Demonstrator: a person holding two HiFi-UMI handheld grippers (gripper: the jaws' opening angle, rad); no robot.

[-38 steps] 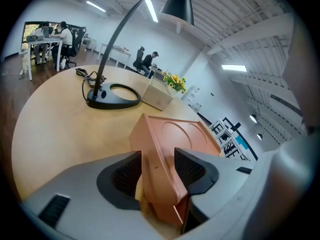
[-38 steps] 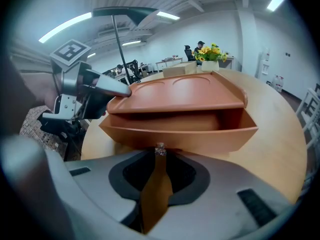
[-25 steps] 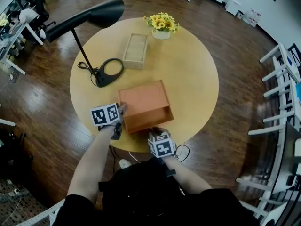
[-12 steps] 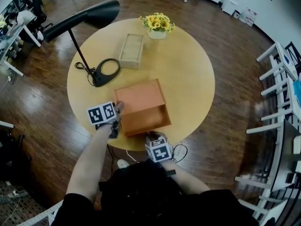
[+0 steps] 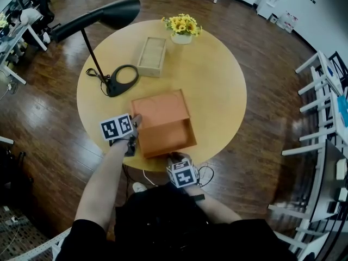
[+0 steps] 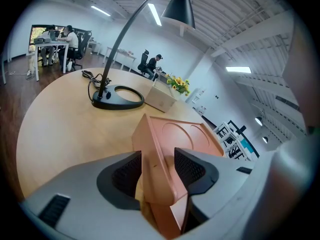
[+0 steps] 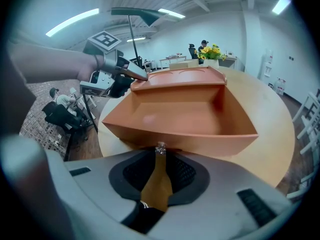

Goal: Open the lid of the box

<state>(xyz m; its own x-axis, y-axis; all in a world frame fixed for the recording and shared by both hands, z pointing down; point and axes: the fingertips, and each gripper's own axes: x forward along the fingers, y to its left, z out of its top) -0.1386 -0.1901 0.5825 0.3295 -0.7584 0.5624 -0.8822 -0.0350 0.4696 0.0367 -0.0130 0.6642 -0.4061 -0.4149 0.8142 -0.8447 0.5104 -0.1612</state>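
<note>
An orange box (image 5: pixel 159 108) lies near the front of the round table (image 5: pixel 217 86). Its lid covers the far part, and the open inner tray (image 5: pixel 169 131) shows at the near end, empty inside (image 7: pixel 180 115). My left gripper (image 5: pixel 132 128) is shut on the box's near left corner (image 6: pixel 158 159), one pad on each side of it. At the table's front edge, my right gripper (image 5: pixel 175 157) is shut on a narrow brown pull tab (image 7: pixel 158 183) fixed to the tray's front wall (image 7: pixel 175 144). The left gripper also shows at the lid's corner in the right gripper view (image 7: pixel 131 75).
A black desk lamp stands on its ring base (image 5: pixel 123 79) at the back left, its shade (image 5: pixel 117 10) over the table's rim. A pale wooden box (image 5: pixel 151 56) and a pot of yellow flowers (image 5: pixel 182 26) sit at the back. White racks (image 5: pixel 321 107) stand to the right.
The right gripper has drawn slightly toward the table's front edge with the tab, and the tray's front has come out a little further. The left gripper stays on the corner.
</note>
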